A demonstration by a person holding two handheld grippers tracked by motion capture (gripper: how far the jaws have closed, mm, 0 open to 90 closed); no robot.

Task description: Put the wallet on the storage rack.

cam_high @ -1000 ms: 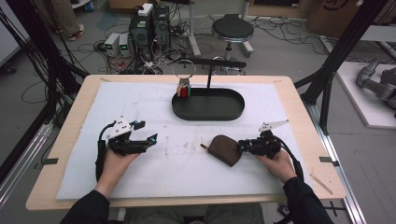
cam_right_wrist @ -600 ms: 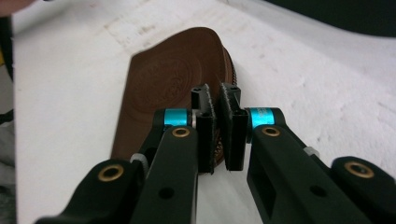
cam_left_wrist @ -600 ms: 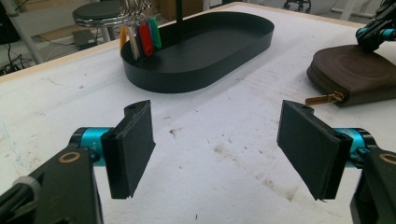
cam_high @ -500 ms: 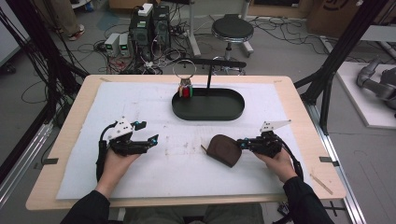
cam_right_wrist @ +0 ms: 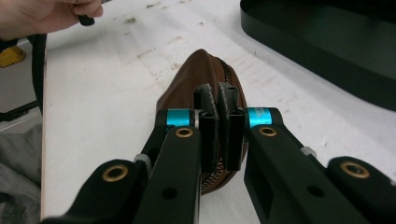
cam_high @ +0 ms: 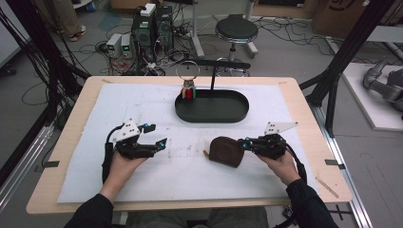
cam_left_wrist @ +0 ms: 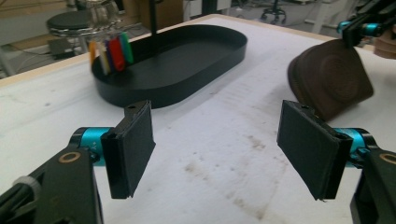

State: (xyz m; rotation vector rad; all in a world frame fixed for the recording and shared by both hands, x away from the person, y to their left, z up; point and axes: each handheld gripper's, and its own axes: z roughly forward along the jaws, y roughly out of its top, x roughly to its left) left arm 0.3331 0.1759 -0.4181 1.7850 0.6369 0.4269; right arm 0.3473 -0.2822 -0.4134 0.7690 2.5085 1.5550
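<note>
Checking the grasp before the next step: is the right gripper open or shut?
Shut: the right gripper has its jaws pressed together at the zipper edge of the brown pouch.

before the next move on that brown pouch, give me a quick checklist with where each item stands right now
1. Right tool closed on the brown pouch: ok, jaws pinched together at its zipper edge.
2. What exactly is pinched, zipper pull or fabric: cannot tell.
3. Left tool ready to help: ok, jaws wide open, nothing between them.
4. Left tool steadying the pouch: not ok, it is apart from it on the white mat.
5. Pouch resting flat on the mat: ok.
6. Black tray away from both tools: ok, it sits farther back.
</note>
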